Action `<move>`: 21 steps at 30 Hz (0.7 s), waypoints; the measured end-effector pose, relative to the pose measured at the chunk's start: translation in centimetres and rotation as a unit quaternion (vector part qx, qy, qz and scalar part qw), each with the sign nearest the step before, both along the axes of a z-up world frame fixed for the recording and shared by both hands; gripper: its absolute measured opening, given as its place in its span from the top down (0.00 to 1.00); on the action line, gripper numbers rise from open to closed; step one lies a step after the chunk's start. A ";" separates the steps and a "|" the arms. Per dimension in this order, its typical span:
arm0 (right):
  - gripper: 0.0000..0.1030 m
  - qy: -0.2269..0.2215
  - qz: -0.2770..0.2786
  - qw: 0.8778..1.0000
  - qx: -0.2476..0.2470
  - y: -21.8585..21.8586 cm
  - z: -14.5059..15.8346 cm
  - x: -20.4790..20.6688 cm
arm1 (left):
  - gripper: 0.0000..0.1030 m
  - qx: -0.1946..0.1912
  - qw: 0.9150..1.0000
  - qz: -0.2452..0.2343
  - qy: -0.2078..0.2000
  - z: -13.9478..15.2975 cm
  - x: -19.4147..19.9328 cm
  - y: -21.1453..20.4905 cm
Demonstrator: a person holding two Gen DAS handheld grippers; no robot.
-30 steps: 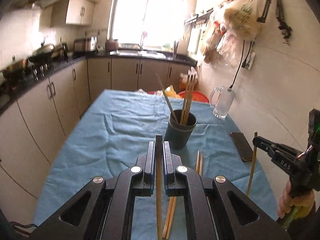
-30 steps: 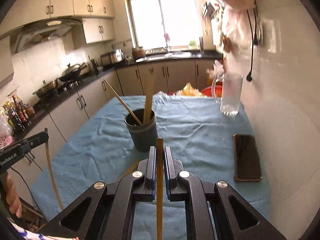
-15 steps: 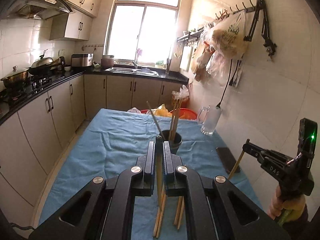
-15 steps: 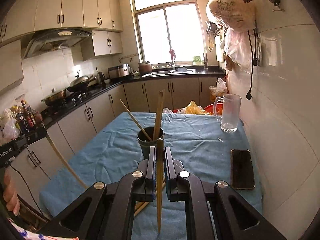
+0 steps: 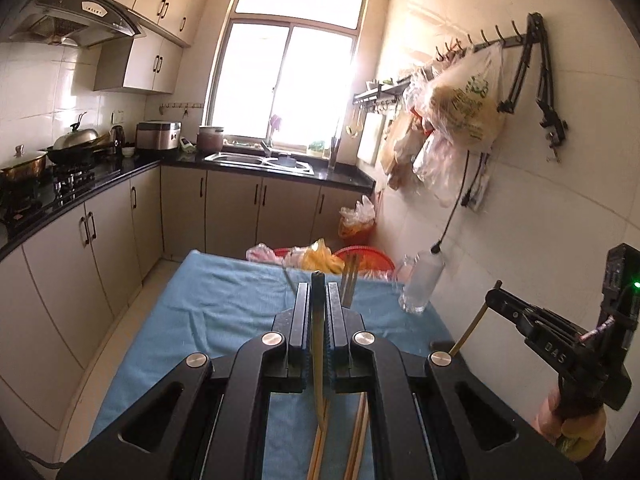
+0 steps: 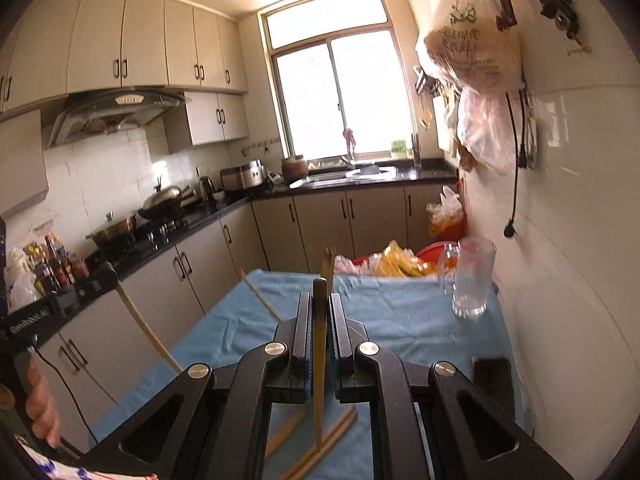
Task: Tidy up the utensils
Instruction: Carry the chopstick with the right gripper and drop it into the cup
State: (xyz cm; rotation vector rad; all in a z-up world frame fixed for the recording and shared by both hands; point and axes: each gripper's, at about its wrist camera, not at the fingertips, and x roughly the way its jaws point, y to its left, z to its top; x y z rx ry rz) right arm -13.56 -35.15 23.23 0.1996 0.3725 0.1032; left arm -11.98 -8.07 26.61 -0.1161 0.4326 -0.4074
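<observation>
Both grippers raised high over the blue-clothed desk (image 5: 224,304), each with jaws closed on a single chopstick. Left gripper (image 5: 319,300) clamping its chopstick (image 5: 318,364) near the upper end, long axis running down out of the jaws toward the cloth; right gripper (image 6: 320,312) pinching the other chopstick (image 6: 320,368) the same way, tip hanging just above loose chopsticks (image 6: 320,440) lying flat on the desk. Holder itself hidden behind the jaws in both wrist views, marked only by the sticks standing in it (image 5: 349,280), poking up straight ahead beyond the fingertips, roughly mid-desk, with a glass mug (image 6: 468,280) off to the right near the wall and a dark phone (image 6: 492,376) nearer the right edge. Held sticks near vertical, so likely a matter of carrying forward and lowering tip-first into the holder; neither gripper clearly nearer, both lined up on it. Against a second earlier: both cameras tipped upward and pulled back, the dark holder then plainly visible and close, now sunk below the jaws; grip on each stick unchanged.
</observation>
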 end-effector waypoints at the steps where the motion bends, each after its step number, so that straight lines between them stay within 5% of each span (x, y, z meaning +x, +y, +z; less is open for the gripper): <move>1: 0.93 -0.006 0.000 1.000 0.002 0.0 0.6 0.7 | 0.94 -0.004 1.000 0.002 0.000 0.4 0.8 -0.2; 12: 0.93 -0.040 -0.020 0.999 0.004 0.8 3.6 7.8 | 0.94 -0.025 1.000 0.015 0.006 2.5 9.5 -2.7; 21: 0.93 0.049 -0.026 0.998 0.007 1.3 -2.5 15.0 | 0.94 0.011 0.996 0.002 0.085 -3.7 16.1 -6.1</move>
